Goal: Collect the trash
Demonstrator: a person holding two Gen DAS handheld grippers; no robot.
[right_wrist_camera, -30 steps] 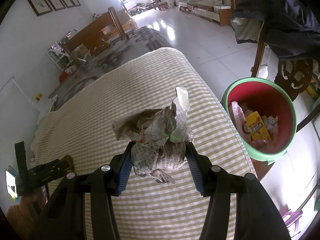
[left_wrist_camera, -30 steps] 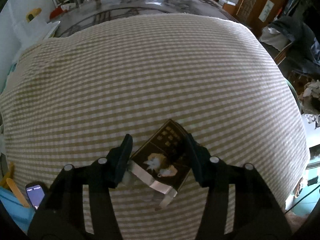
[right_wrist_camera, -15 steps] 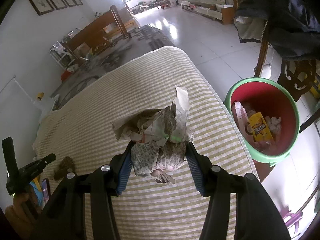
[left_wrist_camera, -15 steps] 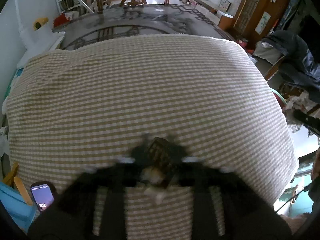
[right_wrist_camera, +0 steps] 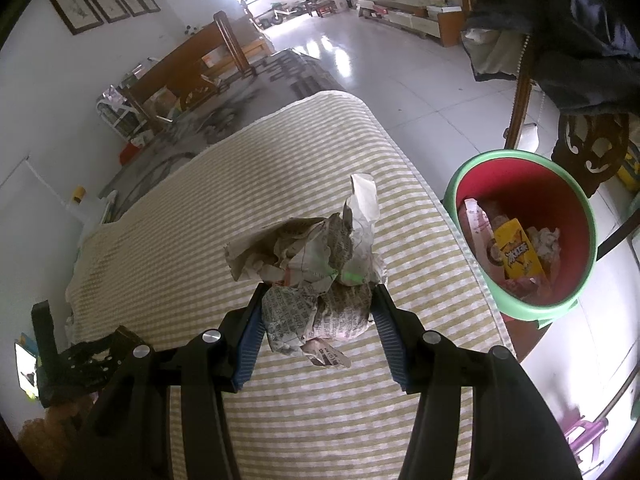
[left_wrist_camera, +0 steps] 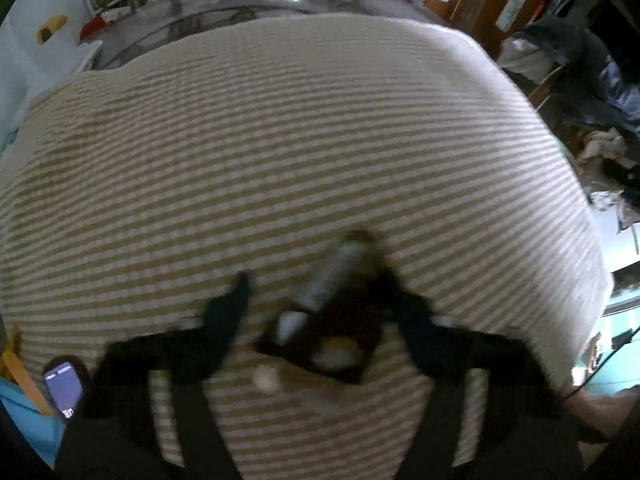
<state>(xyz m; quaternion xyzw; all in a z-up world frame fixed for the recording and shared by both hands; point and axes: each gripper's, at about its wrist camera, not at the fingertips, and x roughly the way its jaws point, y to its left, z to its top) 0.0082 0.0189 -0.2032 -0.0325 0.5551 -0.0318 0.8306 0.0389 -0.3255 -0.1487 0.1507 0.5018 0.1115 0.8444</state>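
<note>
- Your right hand-held gripper [right_wrist_camera: 318, 312] is clamped on a wad of newspaper [right_wrist_camera: 316, 268], held above the striped cloth [right_wrist_camera: 200, 220] on the desk, close to the right edge.
- Just past that edge, lower down, stands the bin [right_wrist_camera: 524, 236] — green rim, red inside, wrappers already in it; open tiled floor lies beyond.
- Your left hand-held gripper [left_wrist_camera: 316, 300] has just been closing over a dark packet [left_wrist_camera: 340, 332] on the cloth. The picture is blurred; the left finger looks clear of it, contact on the right I cannot tell.
- Ahead of it the cloth lies bare to the far edge.
- A phone [left_wrist_camera: 64, 390] sits at the near left corner.
</note>
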